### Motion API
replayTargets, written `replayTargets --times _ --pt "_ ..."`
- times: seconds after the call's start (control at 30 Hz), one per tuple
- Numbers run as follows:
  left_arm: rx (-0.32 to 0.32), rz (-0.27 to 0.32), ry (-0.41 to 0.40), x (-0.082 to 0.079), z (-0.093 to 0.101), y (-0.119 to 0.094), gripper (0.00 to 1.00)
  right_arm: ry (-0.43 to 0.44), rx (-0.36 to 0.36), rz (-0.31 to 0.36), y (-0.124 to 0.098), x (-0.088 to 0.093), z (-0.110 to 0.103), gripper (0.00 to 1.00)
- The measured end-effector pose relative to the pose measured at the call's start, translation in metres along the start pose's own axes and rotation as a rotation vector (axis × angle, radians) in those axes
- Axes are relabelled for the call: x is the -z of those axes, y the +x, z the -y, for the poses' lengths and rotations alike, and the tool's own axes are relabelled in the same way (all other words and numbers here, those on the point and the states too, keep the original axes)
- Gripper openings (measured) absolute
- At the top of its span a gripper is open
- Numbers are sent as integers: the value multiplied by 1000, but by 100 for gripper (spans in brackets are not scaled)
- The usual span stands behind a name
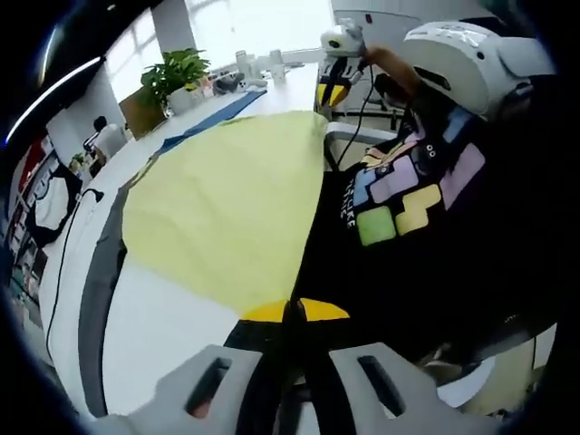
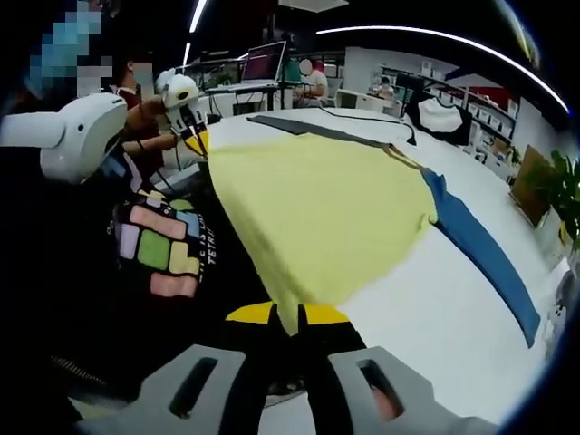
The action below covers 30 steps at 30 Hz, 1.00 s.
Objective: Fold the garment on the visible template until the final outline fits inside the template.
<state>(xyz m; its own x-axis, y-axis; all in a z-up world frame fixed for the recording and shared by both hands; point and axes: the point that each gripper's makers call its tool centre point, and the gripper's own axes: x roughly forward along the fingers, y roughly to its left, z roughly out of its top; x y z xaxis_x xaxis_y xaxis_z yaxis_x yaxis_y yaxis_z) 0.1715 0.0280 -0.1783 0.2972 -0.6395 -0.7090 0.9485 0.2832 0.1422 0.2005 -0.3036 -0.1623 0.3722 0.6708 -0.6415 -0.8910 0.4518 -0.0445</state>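
In the left gripper view, I am watching my left tongs (image 1: pixel 292 362) rising from the bottom edge with their jaws drawn together, pinching a corner of the yellow garment (image 1: pixel 231 213); the cloth is lifting off the white bench (image 1: pixel 154 335) and stretching away from the camera as a taut, tilted sheet. At its far end the other tongs (image 1: pixel 333 91) are holding the opposite corner, high and close to the person's white headset (image 1: pixel 467 50). In the right gripper view, my right tongs (image 2: pixel 288 358) are likewise closed on a corner of the same garment (image 2: pixel 317 213), which is hanging between the two grips above the bench (image 2: pixel 435 299); the left tongs (image 2: pixel 195 136) are appearing at the far corner beside the headset (image 2: pixel 72 131). The person's dark shirt with coloured blocks (image 1: pixel 412 195) is crowding one side of each view, hiding the garment's near edge. A blue strip (image 2: pixel 480 249) is lying on the bench beyond the cloth, and a grey strip (image 1: pixel 100 290) is running along the bench's other side; whether these mark the template I cannot tell. The jaw tips themselves are buried in fabric, so the contact point is hard to make out. A potted plant (image 1: pixel 177 72) is standing in the background.
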Motion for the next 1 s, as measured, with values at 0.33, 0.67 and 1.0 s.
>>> replayTargets --times 0.33,0.67,1.0 --pt "-170 214 -113 -34 -14 -33 9 -5 90 144 -19 -24 13 11" --pt "-294 412 -211 -51 -33 -64 20 58 192 312 -49 -47 37 18" --pt "-425 522 -246 -63 -55 -91 54 -9 357 556 -100 -98 52 41"
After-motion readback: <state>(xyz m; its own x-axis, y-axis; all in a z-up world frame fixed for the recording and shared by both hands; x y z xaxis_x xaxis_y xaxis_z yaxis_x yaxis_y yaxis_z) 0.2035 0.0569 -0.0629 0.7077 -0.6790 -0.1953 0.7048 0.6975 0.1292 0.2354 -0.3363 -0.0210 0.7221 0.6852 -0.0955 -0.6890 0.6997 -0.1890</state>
